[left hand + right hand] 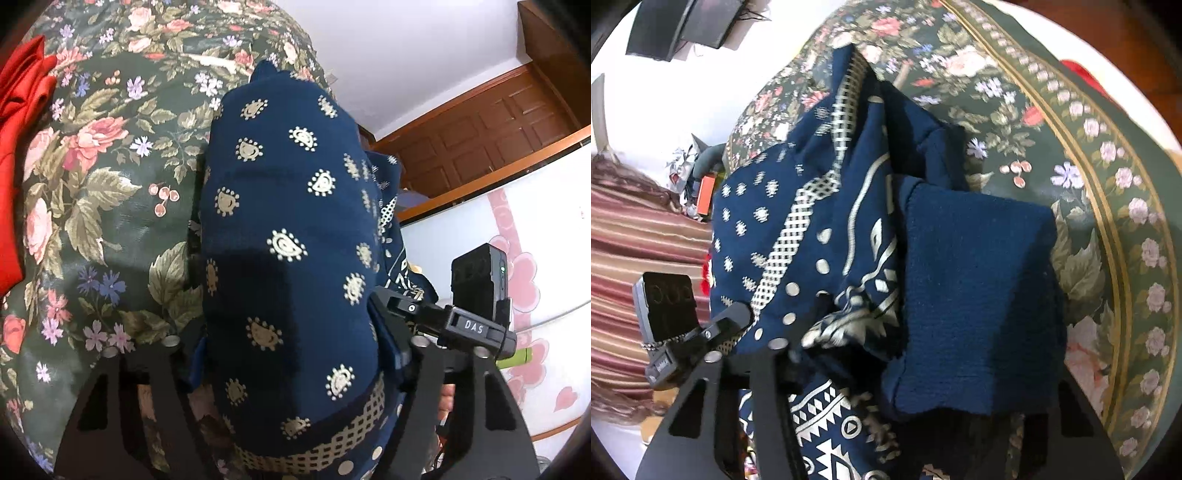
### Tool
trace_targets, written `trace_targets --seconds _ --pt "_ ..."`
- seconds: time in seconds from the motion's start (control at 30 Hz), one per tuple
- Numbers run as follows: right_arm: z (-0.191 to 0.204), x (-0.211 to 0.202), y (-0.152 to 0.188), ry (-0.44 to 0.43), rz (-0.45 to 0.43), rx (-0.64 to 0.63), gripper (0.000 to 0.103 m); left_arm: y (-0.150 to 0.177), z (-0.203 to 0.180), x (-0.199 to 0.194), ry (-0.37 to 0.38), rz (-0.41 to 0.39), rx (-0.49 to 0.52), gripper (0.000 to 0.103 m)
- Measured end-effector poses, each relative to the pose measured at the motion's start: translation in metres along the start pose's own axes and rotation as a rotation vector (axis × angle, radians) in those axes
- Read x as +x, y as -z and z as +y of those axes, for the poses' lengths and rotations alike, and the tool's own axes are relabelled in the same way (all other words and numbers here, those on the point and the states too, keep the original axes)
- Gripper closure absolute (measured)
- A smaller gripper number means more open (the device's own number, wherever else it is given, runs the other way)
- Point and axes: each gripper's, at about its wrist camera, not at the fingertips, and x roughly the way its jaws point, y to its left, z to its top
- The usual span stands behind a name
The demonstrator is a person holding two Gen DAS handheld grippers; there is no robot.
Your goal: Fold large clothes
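A navy garment (280, 206) with cream paisley prints and a checked band bulges up between the fingers of my left gripper (295, 343). Its blue pads (199, 362) press the bundle from both sides, so it is shut on the cloth. In the right wrist view the same garment (820, 229) lies heaped on the bed, a plain navy fold (979, 295) on top. My right gripper (905, 369) has bunched cloth between its fingers. The left finger (772, 358) touches the fabric, while the plain fold hides the right one.
A dark floral bedspread (110, 177) with a gold-striped border (1108, 221) lies under everything. Red cloth (22, 147) sits at its left edge. A brown wooden door (498, 122), a white cabinet with pink hearts (535, 258) and a person's striped clothing (635, 258) are nearby.
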Motion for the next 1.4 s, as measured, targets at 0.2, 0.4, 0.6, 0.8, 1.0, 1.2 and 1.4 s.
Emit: trace_targets --seconds 0.2,0.4,0.6,0.8,1.0,1.2,1.4 --pt "0.029 -0.01 -0.001 -0.011 -0.022 -0.047 0.081 0.007 -0.026 -0.025 -0.029 -0.045 0.068 0.048" --pt "0.08 -0.028 -0.006 -0.056 -0.078 -0.125 0.083 0.002 -0.044 -0.078 -0.013 -0.123 0.117 0.051" --pt "0.124 -0.037 -0.007 -0.1 -0.107 -0.194 0.083 -0.003 -0.057 -0.146 -0.048 -0.219 0.189 0.052" --pt "0.178 -0.025 -0.007 -0.112 -0.123 -0.292 0.083 -0.013 -0.046 -0.201 -0.093 -0.289 0.208 0.052" --pt "0.226 0.012 -0.018 -0.142 -0.111 -0.344 0.083 -0.029 -0.007 -0.247 -0.134 -0.343 0.179 0.052" --pt "0.265 0.063 -0.023 -0.123 -0.077 -0.394 0.083 -0.041 0.044 -0.271 -0.174 -0.363 0.151 0.052" --pt "0.288 0.115 -0.024 -0.094 -0.033 -0.412 0.083 -0.048 0.109 -0.275 -0.168 -0.355 0.069 0.052"
